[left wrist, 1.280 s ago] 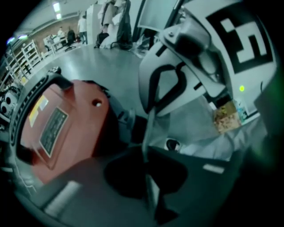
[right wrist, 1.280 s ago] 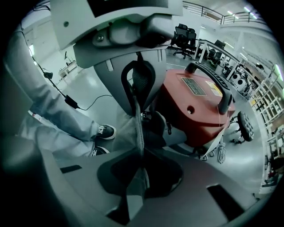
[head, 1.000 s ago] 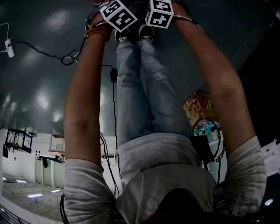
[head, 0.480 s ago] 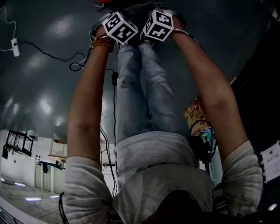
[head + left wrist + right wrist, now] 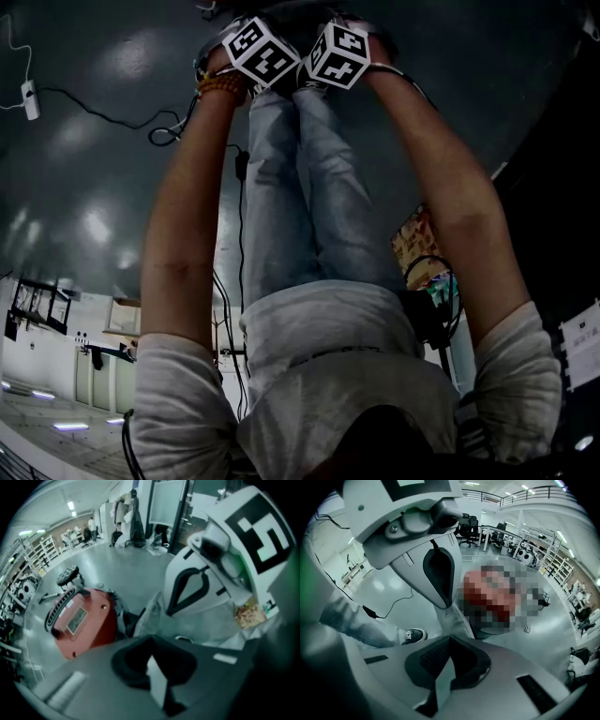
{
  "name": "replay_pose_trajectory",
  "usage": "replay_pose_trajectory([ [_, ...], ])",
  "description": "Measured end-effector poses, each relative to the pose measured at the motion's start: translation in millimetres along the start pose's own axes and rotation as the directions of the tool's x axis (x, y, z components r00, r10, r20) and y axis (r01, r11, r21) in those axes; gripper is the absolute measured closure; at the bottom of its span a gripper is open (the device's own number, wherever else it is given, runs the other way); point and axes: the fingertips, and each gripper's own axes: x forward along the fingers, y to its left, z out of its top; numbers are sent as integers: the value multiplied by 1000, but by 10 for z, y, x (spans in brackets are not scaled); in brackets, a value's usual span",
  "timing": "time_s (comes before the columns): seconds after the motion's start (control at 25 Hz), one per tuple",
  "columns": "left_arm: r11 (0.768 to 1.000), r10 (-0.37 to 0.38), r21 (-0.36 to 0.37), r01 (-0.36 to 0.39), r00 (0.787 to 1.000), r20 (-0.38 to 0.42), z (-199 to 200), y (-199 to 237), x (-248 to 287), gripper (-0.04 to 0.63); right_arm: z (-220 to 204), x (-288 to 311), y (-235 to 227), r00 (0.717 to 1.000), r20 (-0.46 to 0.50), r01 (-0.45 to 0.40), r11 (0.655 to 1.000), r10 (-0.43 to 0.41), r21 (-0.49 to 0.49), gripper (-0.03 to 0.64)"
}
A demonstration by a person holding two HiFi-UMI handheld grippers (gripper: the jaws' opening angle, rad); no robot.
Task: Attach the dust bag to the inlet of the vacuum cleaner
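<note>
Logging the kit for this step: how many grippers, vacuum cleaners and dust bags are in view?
grippers: 2, the left gripper and the right gripper
vacuum cleaner: 1, red
dust bag: 1, pale
total: 4

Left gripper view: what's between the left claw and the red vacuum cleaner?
The pale dust bag, pinched in the left claw, stands up between it and the red vacuum cleaner in the left gripper view.
</note>
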Motion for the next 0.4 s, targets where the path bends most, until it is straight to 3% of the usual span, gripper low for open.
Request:
replay_pose_trajectory([
  [0.4,1000,3,7,-3,1000,-17,-44,9,-37,592,21,-24,2,1000,9,-7,1000,7,-8,606],
])
